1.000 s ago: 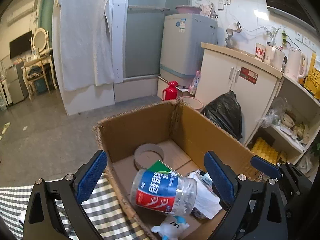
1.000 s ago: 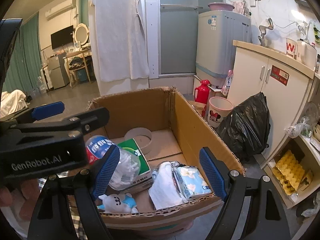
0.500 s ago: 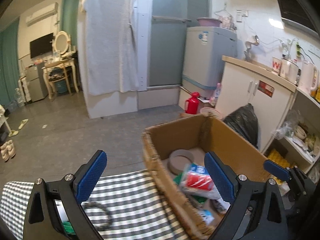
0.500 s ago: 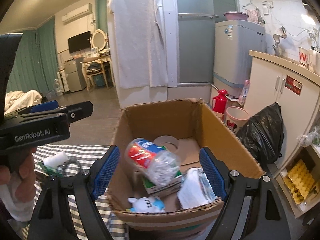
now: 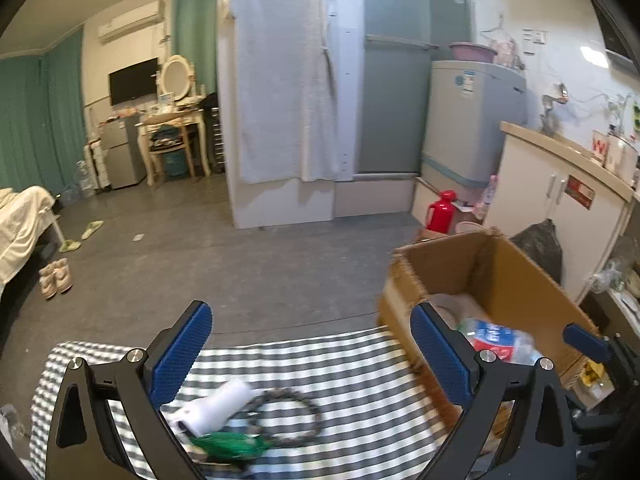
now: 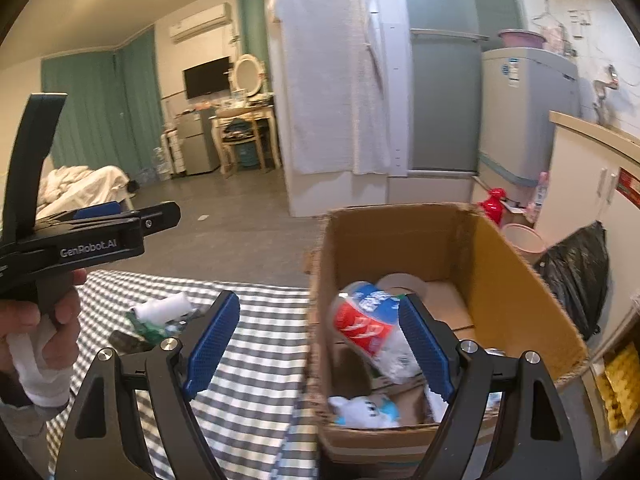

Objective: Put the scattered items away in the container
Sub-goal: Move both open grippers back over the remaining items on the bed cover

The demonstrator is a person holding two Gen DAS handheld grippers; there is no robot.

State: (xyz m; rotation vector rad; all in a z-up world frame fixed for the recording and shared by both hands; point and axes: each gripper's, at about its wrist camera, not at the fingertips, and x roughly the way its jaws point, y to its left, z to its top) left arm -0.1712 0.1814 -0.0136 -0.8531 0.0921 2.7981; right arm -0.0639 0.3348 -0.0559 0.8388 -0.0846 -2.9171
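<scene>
A cardboard box [image 5: 520, 276] stands at the right end of the checked cloth [image 5: 360, 368]. Inside it lie a crushed plastic bottle [image 6: 368, 328] with a red and blue label, a white plush toy [image 6: 364, 410] and a grey tape roll [image 6: 404, 282]. On the cloth lie a white roll [image 5: 224, 402], a braided ring [image 5: 294, 416] and a green item [image 5: 228, 446]. My left gripper [image 5: 310, 320] hangs open above these, nothing between its fingers. My right gripper [image 6: 318, 312] is open and empty over the box's left wall. A hand [image 6: 36, 320] holds the left gripper [image 6: 152, 216].
A black rubbish bag [image 6: 576, 272], a pink bin [image 6: 522, 238] and a red flask [image 6: 494, 200] stand on the floor behind the box. White cabinets [image 5: 568, 208] and a washing machine [image 5: 472, 120] line the right wall. Grey floor lies beyond the cloth.
My left gripper has swung left, away from the box, to above the items on the cloth. The right gripper has also shifted left, from over the box's middle to its left wall.
</scene>
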